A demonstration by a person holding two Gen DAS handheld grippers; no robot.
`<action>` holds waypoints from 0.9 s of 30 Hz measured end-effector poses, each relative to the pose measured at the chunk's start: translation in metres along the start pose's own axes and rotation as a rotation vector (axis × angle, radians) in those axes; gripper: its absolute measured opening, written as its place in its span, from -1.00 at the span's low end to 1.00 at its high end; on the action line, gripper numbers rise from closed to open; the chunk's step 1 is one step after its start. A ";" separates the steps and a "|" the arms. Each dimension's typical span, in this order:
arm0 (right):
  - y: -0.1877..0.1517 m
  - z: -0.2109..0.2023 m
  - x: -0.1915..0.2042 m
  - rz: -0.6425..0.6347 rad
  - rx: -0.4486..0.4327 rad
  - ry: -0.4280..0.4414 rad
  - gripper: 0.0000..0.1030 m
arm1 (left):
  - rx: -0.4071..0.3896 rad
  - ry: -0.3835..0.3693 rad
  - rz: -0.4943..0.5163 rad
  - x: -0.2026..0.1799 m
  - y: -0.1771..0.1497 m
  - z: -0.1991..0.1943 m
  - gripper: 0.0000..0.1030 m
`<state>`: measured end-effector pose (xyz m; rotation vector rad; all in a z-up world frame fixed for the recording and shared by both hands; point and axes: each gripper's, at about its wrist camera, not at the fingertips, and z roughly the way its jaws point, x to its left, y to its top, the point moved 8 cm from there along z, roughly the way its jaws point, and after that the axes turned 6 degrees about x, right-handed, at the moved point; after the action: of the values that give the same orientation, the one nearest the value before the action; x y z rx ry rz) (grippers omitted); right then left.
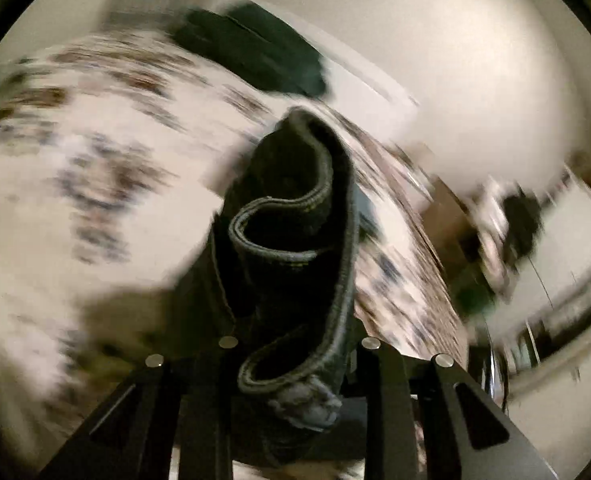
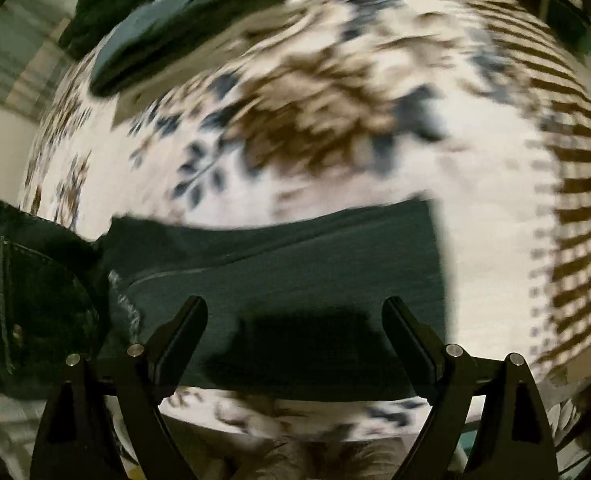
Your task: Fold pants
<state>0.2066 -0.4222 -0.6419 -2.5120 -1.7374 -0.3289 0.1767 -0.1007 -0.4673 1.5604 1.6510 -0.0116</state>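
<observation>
Bunching into curled, stitched folds, the dark denim pants (image 1: 295, 216) sit pinched between the left gripper (image 1: 295, 344)'s fingers, rising ahead of them. Their leg (image 2: 295, 264) lies flat on the white, brown-and-blue floral bedspread (image 2: 335, 120), just beyond the right gripper (image 2: 295, 312)'s fingers, which are spread wide and empty. Farther ahead rests a blurred pile of dark folded clothes (image 2: 167, 20).

Dim warm light; heavy motion blur; fisheye-warped edges.
</observation>
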 end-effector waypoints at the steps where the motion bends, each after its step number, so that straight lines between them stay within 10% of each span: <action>1: 0.003 -0.007 -0.015 0.018 -0.008 -0.006 0.77 | 0.034 -0.019 0.031 -0.020 -0.011 0.016 -0.60; 6: 0.013 -0.037 -0.085 0.105 -0.049 -0.036 0.77 | 0.273 -0.068 0.191 -0.100 -0.088 0.110 -0.60; 10: 0.012 -0.048 -0.126 0.160 -0.047 -0.030 0.77 | 0.442 0.035 0.276 -0.114 -0.135 0.163 -0.55; 12: 0.012 -0.050 -0.136 0.175 -0.041 0.006 0.77 | 0.496 0.047 0.265 -0.113 -0.138 0.168 -0.25; 15: 0.007 -0.049 -0.142 0.193 -0.026 0.086 0.77 | 0.533 -0.036 0.218 -0.119 -0.140 0.159 0.65; 27: 0.003 0.032 -0.091 0.226 0.168 0.433 0.79 | 0.416 0.178 -0.068 0.017 -0.083 0.082 0.67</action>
<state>0.1829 -0.5010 -0.6927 -2.2708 -1.2531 -0.6250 0.1553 -0.1488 -0.5733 1.8543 1.9297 -0.2758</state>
